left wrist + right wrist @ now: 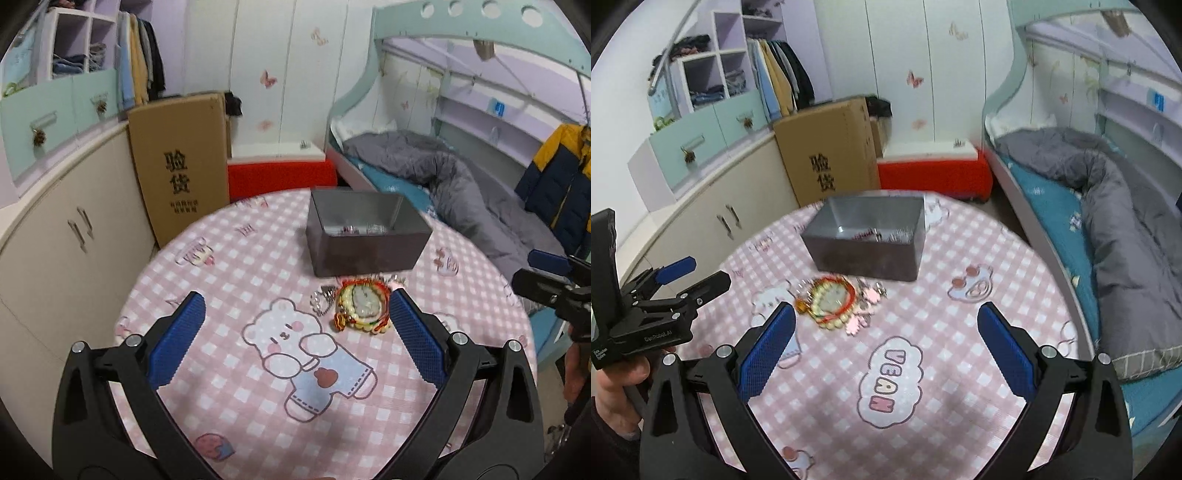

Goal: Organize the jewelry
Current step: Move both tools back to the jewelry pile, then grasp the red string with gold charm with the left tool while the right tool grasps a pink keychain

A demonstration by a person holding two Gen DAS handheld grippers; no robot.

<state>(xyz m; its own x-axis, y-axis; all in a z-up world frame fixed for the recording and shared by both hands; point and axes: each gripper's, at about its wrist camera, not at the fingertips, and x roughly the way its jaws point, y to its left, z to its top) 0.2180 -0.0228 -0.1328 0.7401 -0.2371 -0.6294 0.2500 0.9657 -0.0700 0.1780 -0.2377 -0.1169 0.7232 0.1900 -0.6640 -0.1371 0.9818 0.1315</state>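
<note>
2 tongs, left tongs and right tongs, are gaping wide and empty over the pink checked surface; jewelry is lying before the grey box, bed behind; only the right view is showing a hand

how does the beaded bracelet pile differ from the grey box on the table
The beaded bracelet pile is small, low and bright: red, yellow and cream beads. The grey box is much larger, plain dark grey and rectangular, standing with its top open. The pile lies loose on the checked tablecloth, just in front of the box on the near side, while the box already holds some shiny pieces. Both rest on the same round table, and neither gripper touches them.
</note>
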